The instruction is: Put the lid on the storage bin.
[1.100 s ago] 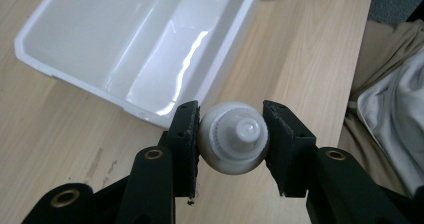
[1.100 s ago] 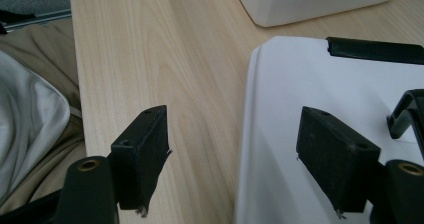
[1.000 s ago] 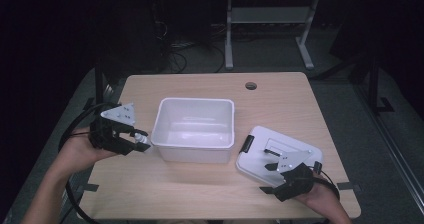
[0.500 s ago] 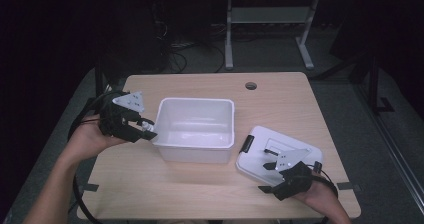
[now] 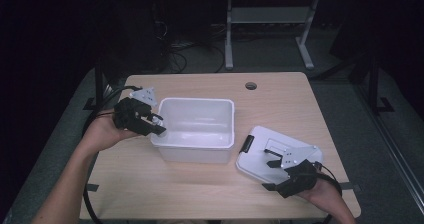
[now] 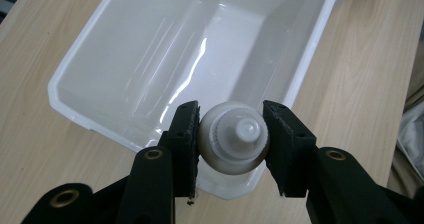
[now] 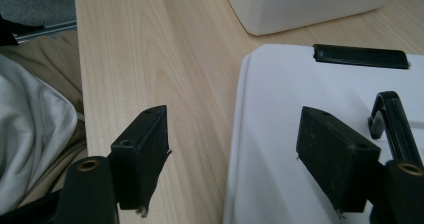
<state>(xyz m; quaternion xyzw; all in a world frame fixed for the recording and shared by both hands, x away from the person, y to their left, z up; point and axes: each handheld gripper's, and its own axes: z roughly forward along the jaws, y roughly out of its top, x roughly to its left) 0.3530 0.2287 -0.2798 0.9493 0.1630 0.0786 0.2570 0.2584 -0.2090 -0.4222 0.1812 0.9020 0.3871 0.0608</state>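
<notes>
A white plastic bin [image 5: 197, 129] stands open in the middle of the wooden table. My left gripper [image 5: 156, 125] hovers at the bin's left rim, shut on a small white capped bottle [image 6: 233, 136] that points toward the bin [image 6: 190, 59]. The bin's white lid [image 5: 272, 151] with black latches lies flat to the right of it. My right gripper [image 5: 272, 176] rests open at the lid's near edge; one jaw is over the lid [image 7: 300, 134] and the other over bare table, with nothing between them.
The table [image 5: 210, 189] has a round cable hole [image 5: 251, 85] at the back. A grey metal stand [image 5: 270, 19] rises behind the table on the dark floor. A pale cloth [image 7: 30, 134] lies off the table's edge in the right gripper view.
My left gripper carried the bottle away from the near left and up to the bin's left rim. The right gripper and the lid kept still.
</notes>
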